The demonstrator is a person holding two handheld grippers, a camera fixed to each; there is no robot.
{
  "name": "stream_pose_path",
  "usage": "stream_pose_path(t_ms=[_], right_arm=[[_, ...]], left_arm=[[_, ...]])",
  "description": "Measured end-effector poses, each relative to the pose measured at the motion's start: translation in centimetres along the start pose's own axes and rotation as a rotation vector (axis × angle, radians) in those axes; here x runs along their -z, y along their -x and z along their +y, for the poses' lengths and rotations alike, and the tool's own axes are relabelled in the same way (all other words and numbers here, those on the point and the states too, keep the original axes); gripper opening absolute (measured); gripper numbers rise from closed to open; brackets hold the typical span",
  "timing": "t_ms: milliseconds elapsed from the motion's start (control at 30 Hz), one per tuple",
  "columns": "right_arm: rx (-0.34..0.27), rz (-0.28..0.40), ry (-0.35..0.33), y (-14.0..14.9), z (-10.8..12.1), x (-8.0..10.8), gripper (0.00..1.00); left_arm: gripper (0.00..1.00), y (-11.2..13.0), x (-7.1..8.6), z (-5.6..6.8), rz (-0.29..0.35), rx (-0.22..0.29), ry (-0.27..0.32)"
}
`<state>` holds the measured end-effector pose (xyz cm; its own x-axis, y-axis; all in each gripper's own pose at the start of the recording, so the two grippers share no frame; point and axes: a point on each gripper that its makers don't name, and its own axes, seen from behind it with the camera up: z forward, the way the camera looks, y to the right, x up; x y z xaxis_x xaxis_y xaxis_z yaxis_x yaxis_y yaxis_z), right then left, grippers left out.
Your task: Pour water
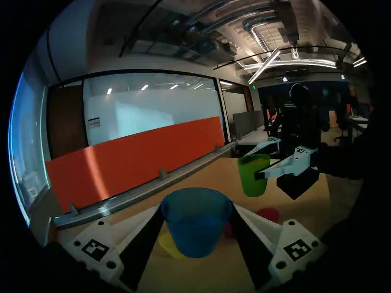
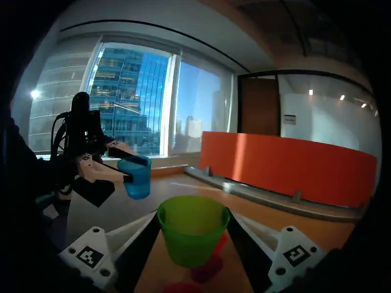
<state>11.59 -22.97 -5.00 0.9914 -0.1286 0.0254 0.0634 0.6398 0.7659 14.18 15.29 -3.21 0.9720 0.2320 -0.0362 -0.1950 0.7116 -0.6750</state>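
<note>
Blue cup (image 1: 197, 225) pinched upright between left gripper (image 2: 125, 172) fingers, above bench (image 1: 215, 172). Green cup (image 2: 193, 230) pinched upright by right gripper (image 1: 264, 172), ahead-right of blue, apart. Rims must meet before tilting. Which cup holds water: cannot tell.

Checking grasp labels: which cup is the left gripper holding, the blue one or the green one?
The blue cup: both fingers of the left gripper press on its sides. The green cup is clamped in the right gripper instead.
</note>
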Motion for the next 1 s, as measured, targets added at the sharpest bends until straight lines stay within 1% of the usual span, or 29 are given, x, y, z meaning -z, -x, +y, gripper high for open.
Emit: stream_pose_path(t_ms=[300, 400, 500, 700, 1000], right_arm=[[0.009, -0.010, -0.059, 0.3, -2.5, -1.2, 0.92], [0.014, -0.013, -0.076, 0.4, -3.3, -1.6, 0.92], [0.015, -0.014, -0.091, 0.3, -3.9, -1.9, 0.92], [0.013, -0.013, -0.120, 0.4, -5.1, -2.7, 0.92], [0.017, -0.017, -0.160, 0.5, -6.9, -3.8, 0.92]], left_arm=[[0.88, -1.6, -0.4, -0.8, 0.008, -0.081, -0.032], [0.88, -2.1, -0.5, -1.0, 0.010, -0.099, -0.036], [0.88, -2.5, -0.7, -1.1, 0.011, -0.117, -0.037], [0.88, -3.6, -0.9, -1.4, 0.017, -0.173, -0.053], [0.88, -4.8, -1.0, -1.3, 0.021, -0.252, -0.058]])
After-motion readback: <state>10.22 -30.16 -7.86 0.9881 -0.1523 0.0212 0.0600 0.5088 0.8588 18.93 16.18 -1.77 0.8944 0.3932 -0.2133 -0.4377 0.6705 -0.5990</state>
